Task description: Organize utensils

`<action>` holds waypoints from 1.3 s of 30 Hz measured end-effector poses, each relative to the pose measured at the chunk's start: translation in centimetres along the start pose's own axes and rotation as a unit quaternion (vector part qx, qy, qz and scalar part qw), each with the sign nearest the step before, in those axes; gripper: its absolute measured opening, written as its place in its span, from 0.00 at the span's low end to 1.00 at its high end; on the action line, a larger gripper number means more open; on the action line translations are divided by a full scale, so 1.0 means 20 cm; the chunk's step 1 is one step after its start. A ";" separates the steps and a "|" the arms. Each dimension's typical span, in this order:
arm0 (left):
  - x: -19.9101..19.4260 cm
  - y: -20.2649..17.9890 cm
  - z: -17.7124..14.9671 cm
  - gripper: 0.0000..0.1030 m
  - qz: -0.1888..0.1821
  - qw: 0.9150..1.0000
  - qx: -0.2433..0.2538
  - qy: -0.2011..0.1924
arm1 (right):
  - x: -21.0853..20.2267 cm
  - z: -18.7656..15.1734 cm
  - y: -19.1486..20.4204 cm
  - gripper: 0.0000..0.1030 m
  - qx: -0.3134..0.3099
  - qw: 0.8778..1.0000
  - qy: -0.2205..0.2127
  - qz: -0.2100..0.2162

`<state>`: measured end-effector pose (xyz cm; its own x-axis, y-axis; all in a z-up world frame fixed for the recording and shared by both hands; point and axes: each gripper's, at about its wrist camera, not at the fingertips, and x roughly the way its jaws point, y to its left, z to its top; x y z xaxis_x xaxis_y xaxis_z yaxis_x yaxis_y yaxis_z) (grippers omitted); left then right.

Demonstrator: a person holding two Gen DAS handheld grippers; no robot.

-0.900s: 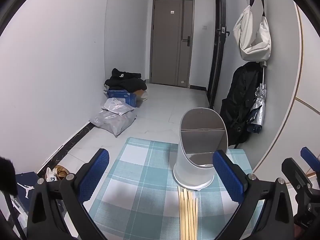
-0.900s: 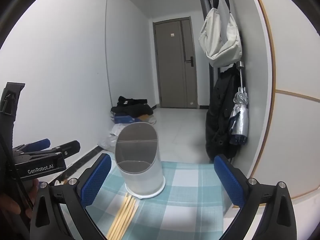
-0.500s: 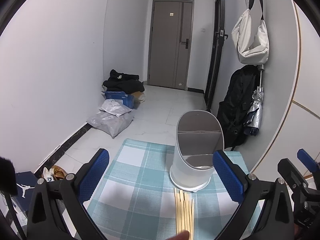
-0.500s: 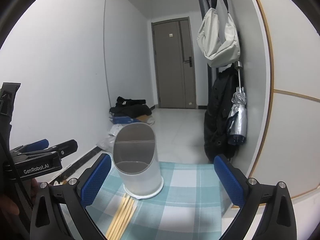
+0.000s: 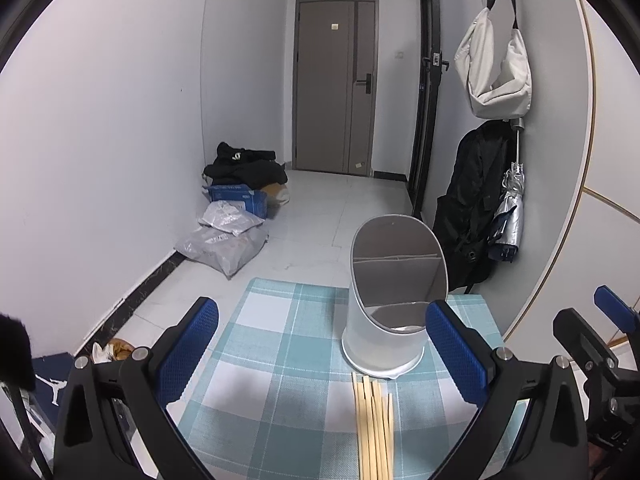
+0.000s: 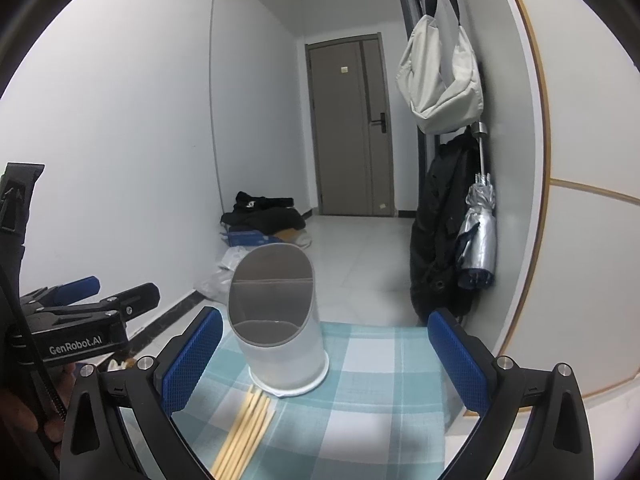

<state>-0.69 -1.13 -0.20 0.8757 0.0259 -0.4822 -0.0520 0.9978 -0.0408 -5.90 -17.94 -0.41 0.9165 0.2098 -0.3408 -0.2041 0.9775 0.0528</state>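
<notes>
The left hand-held gripper (image 5: pixel 320 354) and right hand-held gripper (image 6: pixel 326 356) have crept closer to the utensil holder (image 5: pixel 394 296), both with jaws wide apart and empty. The chopsticks (image 5: pixel 374 428) lie untouched on the checked worktop (image 5: pixel 280 340) just in front of the holder, so sorting hasn't begun

A white utensil holder (image 6: pixel 280 328) is seen upright on a checked cloth (image 6: pixel 372 364), with wooden chopsticks (image 6: pixel 244 428) laid just before it.

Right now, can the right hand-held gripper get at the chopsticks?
Probably yes: the right hand-held gripper is open, and the chopsticks lie uncovered on the checked cloth, just before the holder.
</notes>
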 end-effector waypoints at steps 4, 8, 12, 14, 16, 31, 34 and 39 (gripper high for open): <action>0.00 0.01 0.00 0.99 0.005 1.000 -0.001 -0.004 | 0.00 -0.01 0.00 1.00 -0.001 1.000 -0.009 0.003; 0.01 0.03 0.00 0.99 0.003 1.000 -0.013 0.003 | 0.00 -0.02 0.00 1.00 0.006 1.000 -0.017 0.008; 0.03 0.03 -0.01 0.99 0.012 1.000 -0.012 0.010 | 0.03 -0.02 0.01 1.00 0.004 1.000 0.003 0.010; 0.06 0.03 -0.02 0.99 0.011 1.000 -0.008 0.024 | 0.07 -0.03 0.00 1.00 0.006 0.999 0.026 0.022; 0.08 0.05 -0.03 0.99 0.017 0.999 -0.006 0.038 | 0.11 -0.04 0.00 1.00 0.018 0.998 0.056 0.038; 0.41 0.23 -0.17 0.99 0.009 0.977 -0.059 0.203 | 0.67 -0.41 0.09 0.64 0.016 0.951 0.303 0.054; 0.43 0.25 -0.19 0.99 -0.002 0.971 -0.058 0.231 | 0.74 -0.47 0.11 0.57 0.017 0.940 0.334 0.062; 0.46 0.27 -0.21 0.99 -0.005 0.961 -0.068 0.267 | 0.78 -0.53 0.16 0.54 0.002 0.932 0.357 0.063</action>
<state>5.13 4.26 -8.61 0.5065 -0.0545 -0.8605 -0.1390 0.9798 -0.1439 4.10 -11.71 -15.47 0.4224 0.2568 -0.8693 -0.2927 0.9463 0.1373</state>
